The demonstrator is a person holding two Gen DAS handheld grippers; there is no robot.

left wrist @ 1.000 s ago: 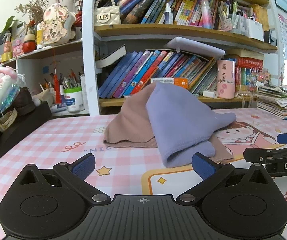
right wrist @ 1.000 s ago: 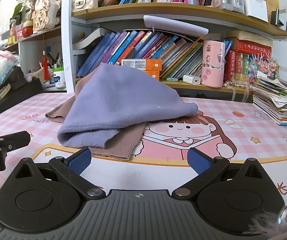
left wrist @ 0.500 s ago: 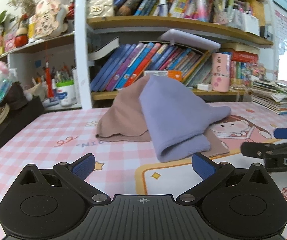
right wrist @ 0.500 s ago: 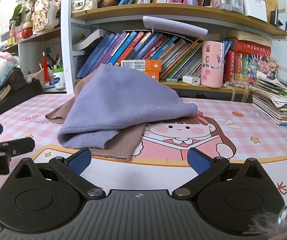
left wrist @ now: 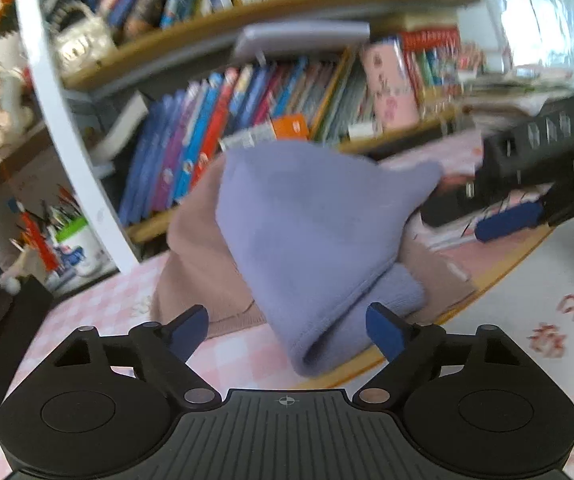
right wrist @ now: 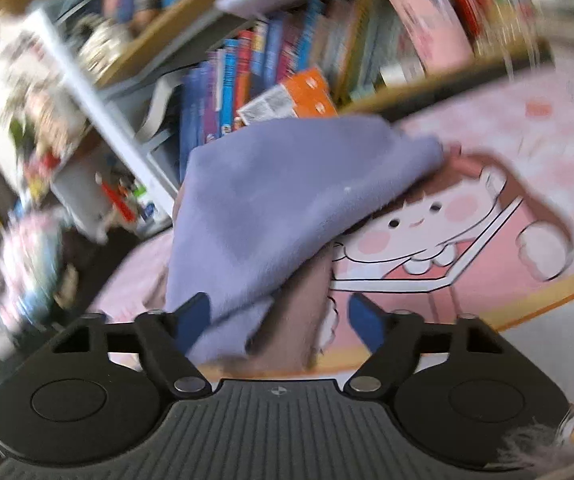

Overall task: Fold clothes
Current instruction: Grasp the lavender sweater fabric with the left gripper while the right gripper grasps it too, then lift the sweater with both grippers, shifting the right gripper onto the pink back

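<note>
Left gripper (left wrist: 287, 326) is in on the pile now, jaws closing, with the rolled hem of the soft lilac knit garment (left wrist: 311, 224) between its blue pads but not yet pinched. That lilac piece lies heaped over a dusty-pink knit garment (left wrist: 199, 256) on the pink checked table mat (left wrist: 99, 304), in front of the wooden bookshelf (left wrist: 247, 12). A second ago this gripper sat wide and well back from the pile; since then the view has tilted and closed in.

Right gripper (right wrist: 277, 318) has done the same: jaws narrowing, lilac hem and pink edge between the pads, no squeeze visible yet. Earlier it was level and well short of the cloth. Looks like both are going for a first lift.
</note>
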